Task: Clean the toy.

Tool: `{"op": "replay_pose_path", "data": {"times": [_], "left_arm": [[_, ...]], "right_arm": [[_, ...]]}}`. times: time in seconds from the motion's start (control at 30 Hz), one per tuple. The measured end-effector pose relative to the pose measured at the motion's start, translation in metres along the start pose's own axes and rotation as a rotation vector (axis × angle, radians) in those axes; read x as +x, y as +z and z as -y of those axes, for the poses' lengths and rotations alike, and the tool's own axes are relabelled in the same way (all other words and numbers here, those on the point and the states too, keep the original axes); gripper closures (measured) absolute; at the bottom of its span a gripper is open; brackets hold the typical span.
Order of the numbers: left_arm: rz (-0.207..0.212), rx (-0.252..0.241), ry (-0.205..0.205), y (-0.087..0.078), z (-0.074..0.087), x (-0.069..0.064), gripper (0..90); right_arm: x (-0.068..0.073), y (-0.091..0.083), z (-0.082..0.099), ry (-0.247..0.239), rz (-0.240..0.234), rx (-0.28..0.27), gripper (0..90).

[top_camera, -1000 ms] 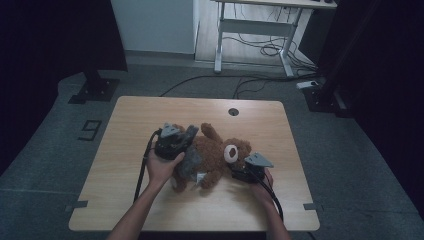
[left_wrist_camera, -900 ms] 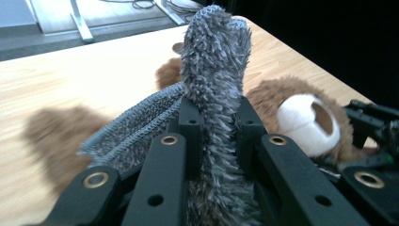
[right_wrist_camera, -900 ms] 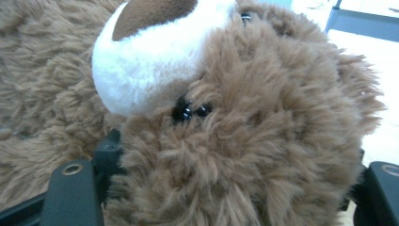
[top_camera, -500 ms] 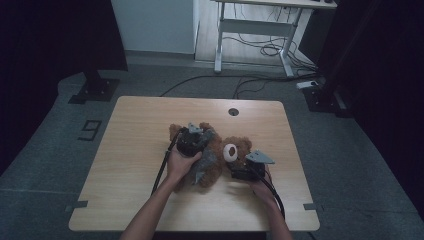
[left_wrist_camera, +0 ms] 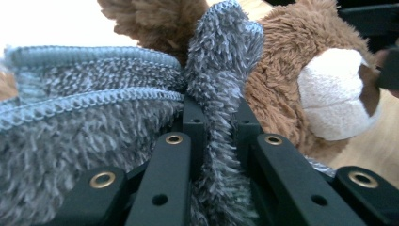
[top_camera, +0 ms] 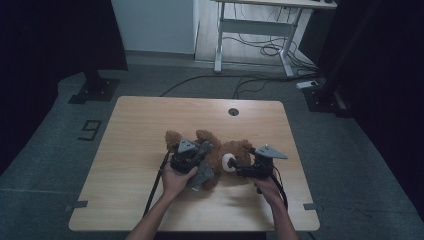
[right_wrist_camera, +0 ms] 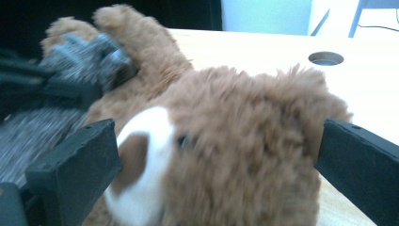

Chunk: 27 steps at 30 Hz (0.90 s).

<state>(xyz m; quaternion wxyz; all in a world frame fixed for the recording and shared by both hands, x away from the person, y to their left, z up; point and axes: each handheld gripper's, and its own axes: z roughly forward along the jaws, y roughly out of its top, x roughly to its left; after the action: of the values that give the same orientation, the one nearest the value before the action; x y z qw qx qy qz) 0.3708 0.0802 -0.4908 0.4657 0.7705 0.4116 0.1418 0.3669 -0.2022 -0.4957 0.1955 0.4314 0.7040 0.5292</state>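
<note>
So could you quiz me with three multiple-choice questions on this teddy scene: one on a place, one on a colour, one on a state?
1. Where does the teddy bear lie?
A. on the wooden table
B. on the floor
C. on a shelf

2. What colour is the cloth on the bear?
A. red
B. grey
C. yellow

3. How is the left gripper?
A. wide open
B. shut on the cloth
C. lying on the table

Answers: 1 A, the high view shows it on the tabletop; 2 B, its fluffy pile is grey; 3 B, the fold sits pinched between the jaws.
</note>
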Motion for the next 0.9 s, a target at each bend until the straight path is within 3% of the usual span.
{"op": "replay_pose_path", "data": {"times": [0.13,0.3,0.47,0.57,0.63,0.77,0.83,0.9], "left_arm": [[-0.004,-0.015,0.014,-0.002,0.005,-0.003,80.3],[0.008,-0.018,0.004,-0.003,0.006,-0.003,80.3],[0.024,-0.027,-0.006,-0.007,0.009,-0.006,80.1],[0.049,-0.032,-0.024,-0.013,0.01,-0.007,79.6],[0.087,-0.051,-0.04,-0.024,0.006,-0.01,79.4],[0.118,-0.081,0.015,-0.038,-0.008,-0.031,79.6],[0.126,-0.089,0.078,-0.039,-0.02,-0.05,79.5],[0.135,-0.088,0.113,-0.034,-0.031,-0.064,79.4]], "right_arm": [[0.003,0.014,-0.008,-0.002,0.028,0.047,0.0],[0.003,0.023,-0.003,0.031,0.053,0.091,0.0],[0.0,0.019,0.004,0.055,0.04,0.111,0.0],[0.0,0.018,0.01,0.053,0.002,0.116,1.4],[0.0,0.016,0.015,0.061,-0.034,0.1,6.5],[0.005,0.009,0.021,0.035,-0.049,0.086,13.8],[0.009,0.006,0.022,0.001,-0.044,0.086,15.7],[0.011,0.002,0.025,-0.014,-0.04,0.073,16.8]]}}
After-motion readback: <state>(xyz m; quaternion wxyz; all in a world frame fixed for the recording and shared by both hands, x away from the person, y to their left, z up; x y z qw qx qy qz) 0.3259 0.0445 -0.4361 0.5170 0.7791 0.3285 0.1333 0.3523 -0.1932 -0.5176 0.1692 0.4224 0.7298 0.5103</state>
